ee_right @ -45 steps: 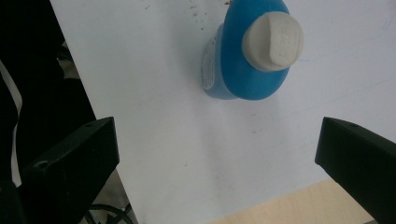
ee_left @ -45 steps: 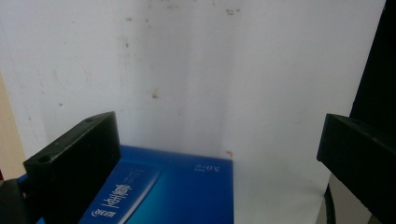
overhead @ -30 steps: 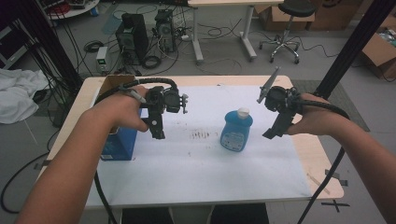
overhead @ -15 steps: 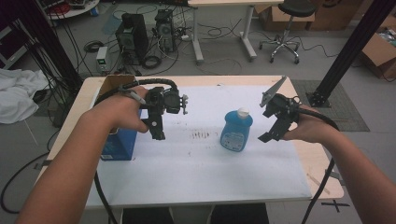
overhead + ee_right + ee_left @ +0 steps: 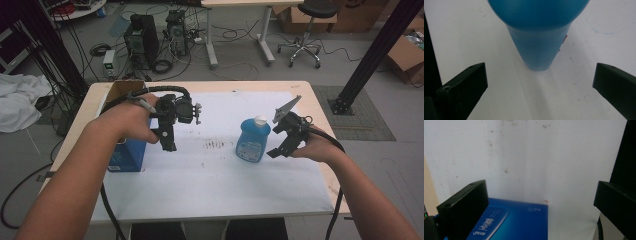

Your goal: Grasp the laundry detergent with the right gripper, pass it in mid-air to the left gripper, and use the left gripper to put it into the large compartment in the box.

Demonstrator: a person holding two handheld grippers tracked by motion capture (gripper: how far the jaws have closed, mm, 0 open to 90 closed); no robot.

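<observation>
Quick count: one blue bottle point(image 5: 253, 141), one blue box point(image 5: 126, 152), two claws — that's everything on the tabletop point(image 5: 320, 107). The left claw point(image 5: 168, 142) hangs over the box's right edge with its jaws wide apart and nothing between them; from its own view you see the box lid point(image 5: 511, 222) with white lettering right below. The right claw point(image 5: 276, 150) sits just beside the bottle on its right, jaws also spread wide, not touching it.

The tabletop is light wood with a big white sheet point(image 5: 215, 175) over most of it, smudged with dark marks near the middle. Around it is grey floor, two computer towers point(image 5: 155, 32), loose cables, a stool on wheels point(image 5: 302, 30) and cardboard boxes.

The bottle stands upright right of centre — translucent blue, rounded shoulders, white cap point(image 5: 260, 120), a label on the front. In the right claw's view its blue body point(image 5: 536, 37) looms up close.
</observation>
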